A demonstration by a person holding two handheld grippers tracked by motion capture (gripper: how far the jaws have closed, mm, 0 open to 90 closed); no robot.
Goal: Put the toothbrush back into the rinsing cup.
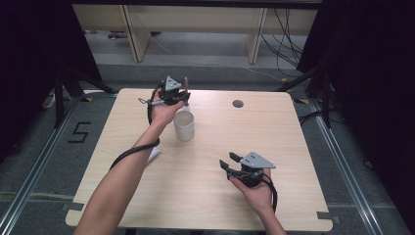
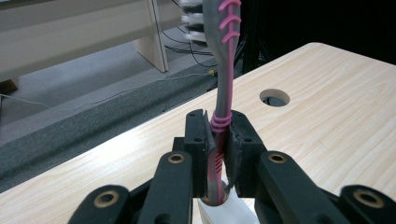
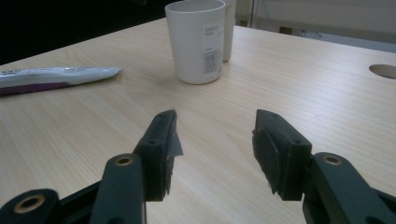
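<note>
Left gripper (image 2: pixel 219 154) first: its two black jaws are clamped tight on the handle of a grey-and-pink toothbrush (image 2: pixel 223 88), which stands nearly upright between the pads. In the left gripper view the handle runs up past a pink ribbed grip, and the white bristles (image 2: pixel 192 21) sit blurred at the very top. The lower end of the handle dips toward something white right below the jaws — that looks like the rim of the white cup (image 1: pixel 184 125), though I can't tell if the brush touches it.

From the high view, the left gripper (image 1: pixel 178 95) sits at the far side of the table, right above and just behind the cup, with the cable looping back along the forearm.

Right gripper (image 3: pixel 215 140) is a different story — jaws spread wide, nothing between them, just bare wood. It's held low near the front right part of the table (image 1: pixel 293 147), well apart from the cup, pointing roughly toward it.

Further out: a toothpaste tube (image 3: pixel 56 77) lies flat on the tabletop to the left of the cup in the right gripper view, near the person's left forearm. A round cable hole (image 1: pixel 238 104) sits toward the far edge.
</note>
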